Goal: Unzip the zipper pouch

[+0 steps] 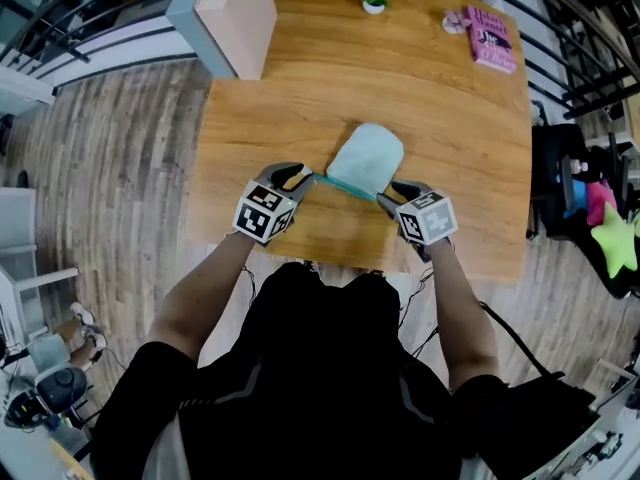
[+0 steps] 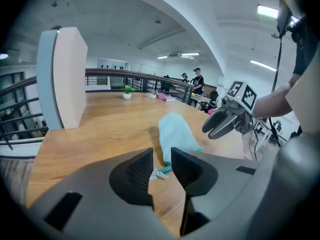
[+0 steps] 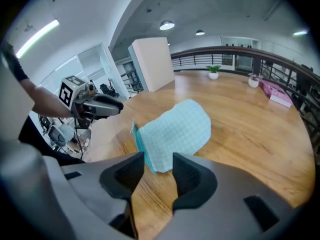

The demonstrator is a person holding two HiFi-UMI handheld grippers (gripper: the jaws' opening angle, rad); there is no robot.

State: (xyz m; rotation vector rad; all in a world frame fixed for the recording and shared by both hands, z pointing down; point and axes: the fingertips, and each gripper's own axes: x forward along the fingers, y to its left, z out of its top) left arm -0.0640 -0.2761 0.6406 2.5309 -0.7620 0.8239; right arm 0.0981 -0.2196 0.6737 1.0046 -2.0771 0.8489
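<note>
A pale teal zipper pouch (image 1: 365, 158) lies flat on the wooden table (image 1: 470, 148), its zipper edge toward me. My left gripper (image 1: 305, 176) sits at the pouch's near-left corner. In the left gripper view its jaws (image 2: 161, 156) stand apart, and the white zipper pull (image 2: 159, 174) lies on the wood just beyond them, untouched. My right gripper (image 1: 388, 193) is at the near-right corner. Seen from the right gripper view, it (image 3: 158, 159) is open, with the pouch (image 3: 175, 131) corner lying at the gap and no pad pressing on it.
A white and grey upright block (image 1: 235, 13) stands at the table's back left. A small potted plant (image 1: 375, 0) and a pink book (image 1: 490, 38) lie at the far edge. The table's front edge runs just under both grippers.
</note>
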